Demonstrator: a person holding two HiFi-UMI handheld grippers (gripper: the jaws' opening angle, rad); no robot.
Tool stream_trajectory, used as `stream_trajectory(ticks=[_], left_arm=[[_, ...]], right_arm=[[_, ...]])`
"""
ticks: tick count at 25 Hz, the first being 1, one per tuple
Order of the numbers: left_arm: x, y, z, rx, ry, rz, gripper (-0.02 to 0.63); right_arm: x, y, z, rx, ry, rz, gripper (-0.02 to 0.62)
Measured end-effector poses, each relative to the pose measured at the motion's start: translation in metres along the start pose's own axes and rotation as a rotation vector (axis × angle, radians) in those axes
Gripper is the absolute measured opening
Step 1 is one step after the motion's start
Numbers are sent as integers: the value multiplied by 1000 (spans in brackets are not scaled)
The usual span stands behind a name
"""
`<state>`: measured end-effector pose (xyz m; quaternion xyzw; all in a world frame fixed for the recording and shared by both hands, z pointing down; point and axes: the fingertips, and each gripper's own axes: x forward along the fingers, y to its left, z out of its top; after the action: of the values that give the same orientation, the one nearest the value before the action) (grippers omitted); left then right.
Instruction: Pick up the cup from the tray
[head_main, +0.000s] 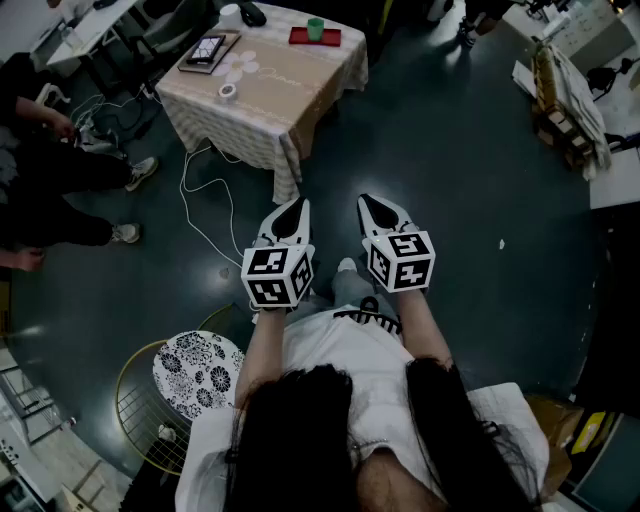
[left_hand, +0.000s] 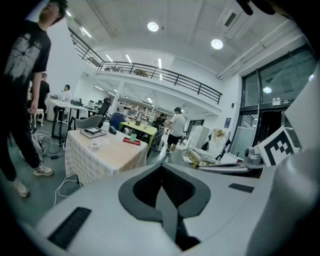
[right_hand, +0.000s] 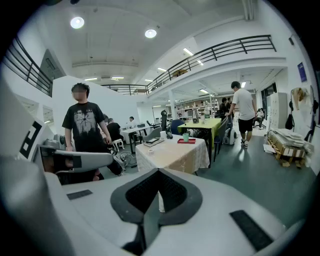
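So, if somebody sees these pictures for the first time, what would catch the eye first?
First come the two white grippers in the middle of the head view, the left gripper and the right gripper, held side by side, both shut and empty. Next, far ahead at the top, is the cloth-covered table, where a green cup stands on a red tray. At the lower left is a stool with a flowered seat.

no legible text, labels or signs

Place: open-plan lab hall | signs: mezzanine railing (right_hand: 220, 47), worktables (right_hand: 202, 123), ceiling lamps (right_hand: 150, 33), floor cables (head_main: 186, 195)
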<state>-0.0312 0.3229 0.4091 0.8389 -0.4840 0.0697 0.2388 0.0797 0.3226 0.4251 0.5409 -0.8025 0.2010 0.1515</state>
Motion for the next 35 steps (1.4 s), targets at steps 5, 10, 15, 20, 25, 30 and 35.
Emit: stream_trajectory(ticks=[5, 10, 15, 20, 25, 30, 35], left_arm=[[-1, 0, 3, 1, -10, -2, 5], [2, 3, 7, 1, -15, -3, 5], [5, 5, 10, 1, -16, -9, 5], [5, 9, 13, 2, -17, -18, 5], [3, 15, 15, 0, -18, -20, 5], [5, 18, 18, -5, -26, -19, 5], [11, 22, 20, -4, -30, -8, 5]], right_arm=[[0, 1, 2, -10, 1, -2, 11], [5, 2, 4, -12, 1, -2, 11], [8, 2, 6, -12, 0, -12, 11], [11, 4, 9, 8, -13, -13, 11], [15, 8, 16, 75, -52, 27, 17], [15, 4, 20, 75, -66, 49, 77], [22, -2, 34, 68, -105, 76, 195]])
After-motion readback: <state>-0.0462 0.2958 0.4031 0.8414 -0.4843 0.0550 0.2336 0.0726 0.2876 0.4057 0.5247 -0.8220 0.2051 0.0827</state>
